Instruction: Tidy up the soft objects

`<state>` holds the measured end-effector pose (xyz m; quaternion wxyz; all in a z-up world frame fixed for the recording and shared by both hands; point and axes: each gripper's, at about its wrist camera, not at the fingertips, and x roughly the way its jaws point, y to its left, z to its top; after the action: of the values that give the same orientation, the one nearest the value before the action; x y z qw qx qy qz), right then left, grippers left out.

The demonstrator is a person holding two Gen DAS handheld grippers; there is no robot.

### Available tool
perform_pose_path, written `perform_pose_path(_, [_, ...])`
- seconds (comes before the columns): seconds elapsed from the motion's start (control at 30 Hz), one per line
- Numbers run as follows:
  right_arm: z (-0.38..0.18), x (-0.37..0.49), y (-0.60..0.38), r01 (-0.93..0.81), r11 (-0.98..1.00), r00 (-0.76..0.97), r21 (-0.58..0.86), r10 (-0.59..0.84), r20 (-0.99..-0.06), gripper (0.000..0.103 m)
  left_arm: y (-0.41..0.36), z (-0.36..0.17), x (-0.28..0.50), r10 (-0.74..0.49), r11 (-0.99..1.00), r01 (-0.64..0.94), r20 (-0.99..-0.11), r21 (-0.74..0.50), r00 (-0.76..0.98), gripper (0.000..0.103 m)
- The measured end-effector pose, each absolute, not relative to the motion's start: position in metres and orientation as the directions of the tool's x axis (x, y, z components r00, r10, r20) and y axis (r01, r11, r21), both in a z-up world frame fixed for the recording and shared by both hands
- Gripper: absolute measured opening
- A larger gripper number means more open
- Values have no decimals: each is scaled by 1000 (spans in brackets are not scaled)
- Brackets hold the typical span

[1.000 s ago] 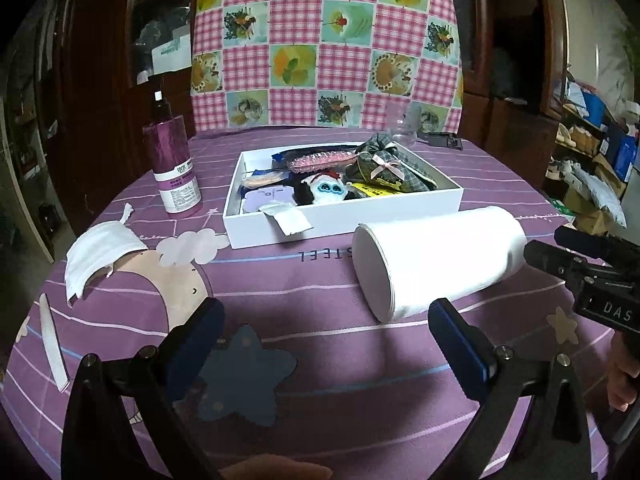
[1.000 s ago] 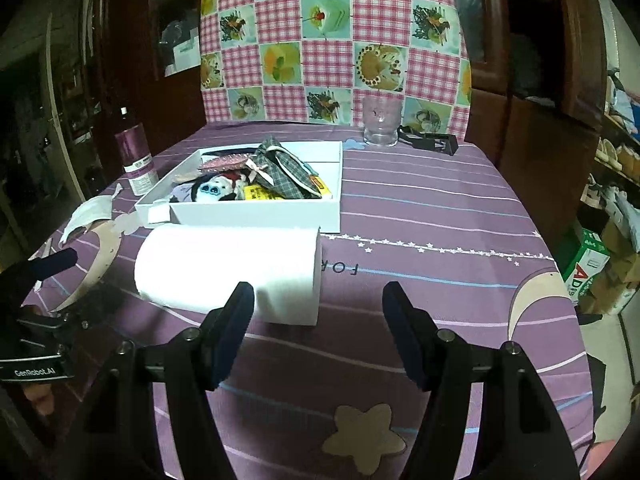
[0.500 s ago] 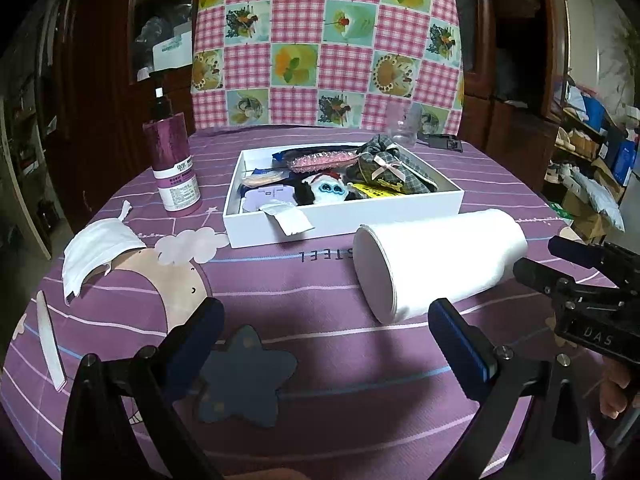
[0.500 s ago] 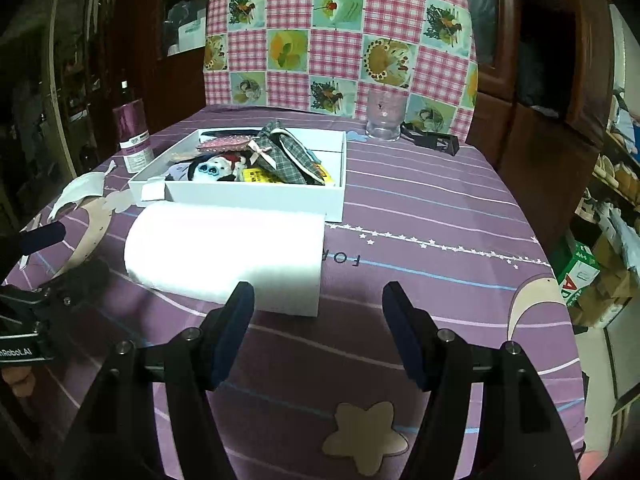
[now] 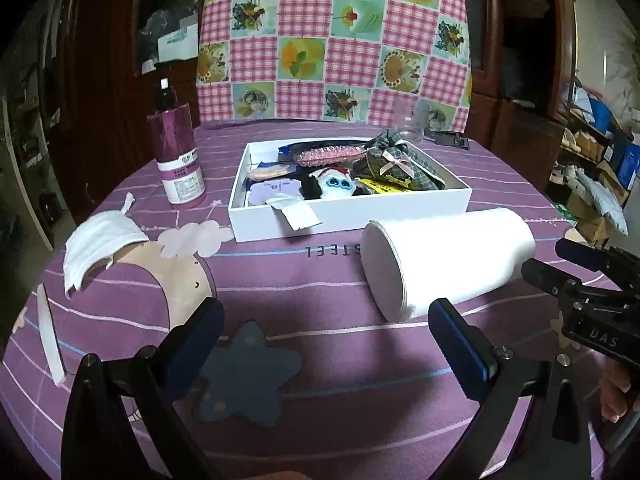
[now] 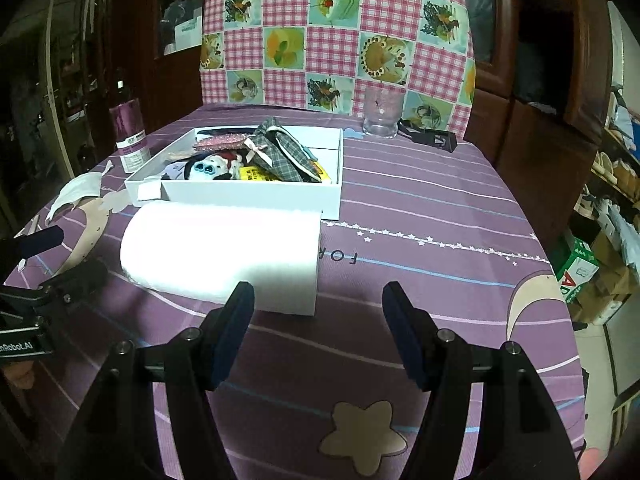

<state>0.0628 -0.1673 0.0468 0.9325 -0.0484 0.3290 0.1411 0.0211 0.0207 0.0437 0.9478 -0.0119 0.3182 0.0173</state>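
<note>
- Left gripper [image 5: 326, 330]: jaws wide apart, nothing between them, held over the purple tablecloth [image 5: 320, 360] above a dark blue star print.
- Right gripper [image 6: 318, 312]: jaws apart, empty, just short of the near side of the paper roll [image 6: 224, 252]; no contact seen.
- Paper roll lies on its side on the cloth, just in front of the white box [image 5: 352, 216], flat end toward the left gripper.
- White box holds soft things: plaid pouch with pink bow [image 5: 394, 164], small plush toy with blue eyes [image 5: 336, 184], pink sparkly piece [image 5: 328, 154], lilac item.
- Face mask [image 5: 98, 246] lies on the cloth left of the box, well apart from it.
- Purple bottle [image 5: 178, 160] stands upright left of the box.
- Glass [image 6: 382, 114] stands beyond the box, near the checked cloth.
</note>
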Motion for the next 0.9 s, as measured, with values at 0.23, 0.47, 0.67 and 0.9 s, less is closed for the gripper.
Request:
perform_pose_path(0.23, [46,63,-168,-290,957,741,5,227,-632,67,18,45,21,37,999,-37,-596,13,802,103])
perform_pose_path(0.47, [45,65,-169,-290,957,733,9,228,-640,67,19,46,21,25,999,-32,-591,-2,806,103])
perform_pose_path(0.67, [45,66,-170,-285,959,734,13,226,-640,67,19,46,21,20,1000,-30,-592,-7,806,103])
perform_pose_path(0.9, [45,66,-170,-285,958,733,11,226,-641,67,18,46,20,21,1000,-27,-589,-1,808,103])
